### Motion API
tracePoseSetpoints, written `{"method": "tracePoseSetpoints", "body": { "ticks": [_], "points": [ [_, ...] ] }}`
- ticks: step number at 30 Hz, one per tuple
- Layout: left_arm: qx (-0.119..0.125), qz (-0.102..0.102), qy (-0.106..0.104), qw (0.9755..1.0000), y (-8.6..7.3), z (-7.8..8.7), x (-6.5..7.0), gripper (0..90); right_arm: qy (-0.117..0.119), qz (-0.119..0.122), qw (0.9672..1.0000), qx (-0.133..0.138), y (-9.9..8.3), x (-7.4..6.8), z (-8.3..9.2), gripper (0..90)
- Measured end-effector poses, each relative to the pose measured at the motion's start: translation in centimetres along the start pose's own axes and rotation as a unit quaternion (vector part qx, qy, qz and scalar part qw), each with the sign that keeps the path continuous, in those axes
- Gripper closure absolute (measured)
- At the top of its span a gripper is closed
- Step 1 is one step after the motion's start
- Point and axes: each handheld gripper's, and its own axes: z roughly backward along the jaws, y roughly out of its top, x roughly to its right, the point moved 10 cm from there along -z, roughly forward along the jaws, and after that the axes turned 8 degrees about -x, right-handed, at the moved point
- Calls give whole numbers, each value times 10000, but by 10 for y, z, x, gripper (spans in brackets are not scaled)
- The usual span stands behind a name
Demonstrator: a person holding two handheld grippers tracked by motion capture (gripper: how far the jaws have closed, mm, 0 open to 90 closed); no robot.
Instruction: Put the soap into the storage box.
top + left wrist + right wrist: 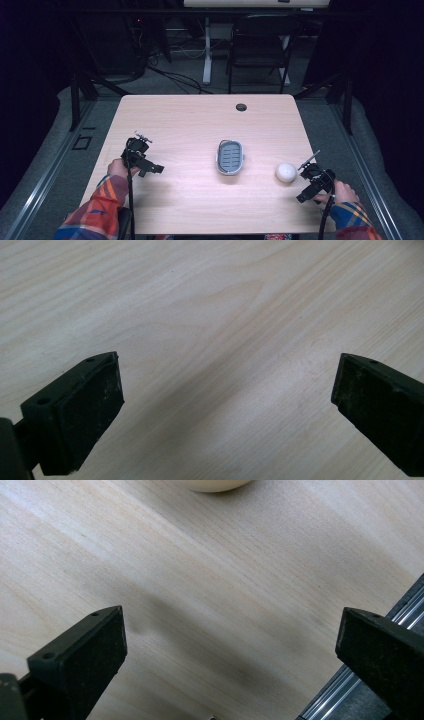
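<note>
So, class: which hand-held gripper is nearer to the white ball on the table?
Right. The right hand-held gripper sits just beside the white ball, apart from it, jaws open. The left hand-held gripper is across the table, beyond the grey tray.

Table [200, 200] under my hands: pale wood, fine grain, smooth matt finish. My left gripper [227, 390]: black pads matt, scuffed, faint dusty specks. My right gripper [230, 645]: same dull black pads, slightly rough look. White ball [286, 172]: smooth, soft sheen. Grey tray [230, 171]: plastic look, ribbed floor. My sleeves [102, 210]: plaid cloth. Rail [340, 690] past table edge: brushed metal.
</note>
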Motion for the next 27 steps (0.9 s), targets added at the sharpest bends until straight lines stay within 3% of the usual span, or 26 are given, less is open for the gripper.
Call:
{"method": "tracePoseSetpoints", "body": {
  "ticks": [1,2,5,8,12,13,15,16,17,18,20,21,23,27],
  "points": [
    [-7,-10,0,10000,0,0,1,0,-16,18,10000,-27,0,0,0,0],
    [-7,-10,0,10000,0,0,1,0,113,-258,9990,350,5,-4,-4,0],
    [19,-32,20,10000,0,0,0,0,-1,-77,9999,85,1,-2,-1,0],
    [27,-37,18,10000,-1,0,0,0,14,-135,9997,202,4,-3,-2,0],
    [32,-41,13,10000,-1,1,1,0,-21,-79,9999,118,4,-2,0,0],
    [25,-36,15,10000,-1,1,1,0,58,-164,9995,248,7,-5,-1,0],
    [-23,-94,11,10000,0,-1,2,0,13,-51,10000,83,5,-3,1,0],
    [-39,-126,3,9999,0,-1,2,0,68,-156,9995,262,8,-5,-1,0],
    [-39,-126,3,9999,0,-1,2,0,68,-156,9995,262,8,-5,-1,0],
    [-41,-132,3,9999,0,-2,2,0,60,-58,9999,81,7,-4,0,0],
    [-32,-100,-10,9999,0,-2,2,0,90,-29,9999,49,8,-5,0,0],
    [-28,-94,-13,10000,0,-2,2,0,110,-207,9994,265,13,-7,-4,0],
    [-24,-128,-5,9999,0,-1,2,0,-16,45,10000,-71,12,-3,0,0],
    [-66,-154,-35,9999,0,-2,3,0,-35,84,10000,23,20,-5,4,0]
  ]
}}
